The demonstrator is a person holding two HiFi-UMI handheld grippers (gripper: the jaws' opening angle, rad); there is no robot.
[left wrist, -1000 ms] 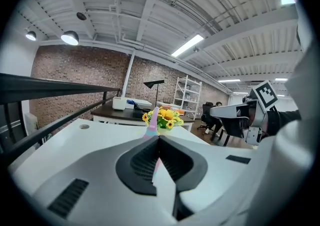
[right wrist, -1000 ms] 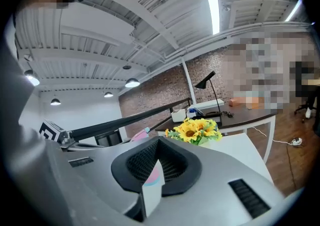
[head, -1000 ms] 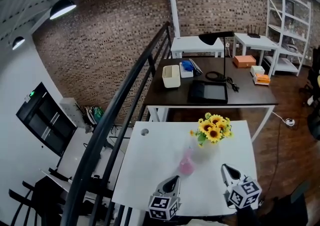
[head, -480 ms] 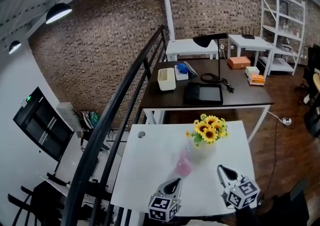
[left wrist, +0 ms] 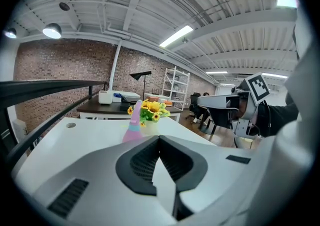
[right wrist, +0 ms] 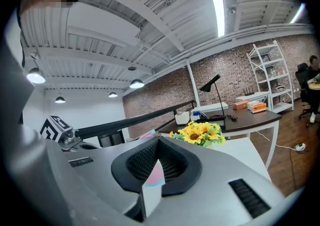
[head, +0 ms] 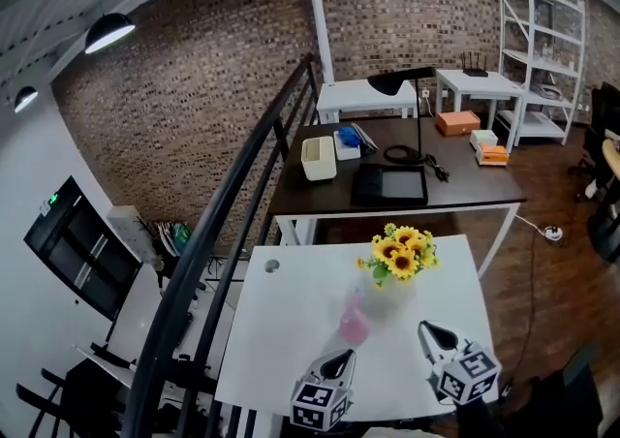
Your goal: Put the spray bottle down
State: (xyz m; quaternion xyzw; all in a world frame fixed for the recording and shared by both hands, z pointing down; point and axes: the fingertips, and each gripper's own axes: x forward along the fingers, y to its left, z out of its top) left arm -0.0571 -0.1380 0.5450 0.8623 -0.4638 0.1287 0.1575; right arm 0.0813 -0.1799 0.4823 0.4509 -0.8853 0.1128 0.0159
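The pink spray bottle stands upright on the white table, just in front of the sunflower vase. My left gripper sits close behind the bottle near the table's front edge, its jaws shut and empty. In the left gripper view the bottle rises a little left of the closed tips. My right gripper is off to the bottle's right, also shut and holding nothing. Through the right gripper view's closed jaws part of the bottle shows beyond them.
A black railing runs along the table's left side. Behind the table is a dark desk with a lamp, a laptop and a white bin. White shelving stands at the back right. A round hole marks the table's far left corner.
The left gripper has edged a little back and to the right of the bottle. The bottle and the right gripper have stayed put.
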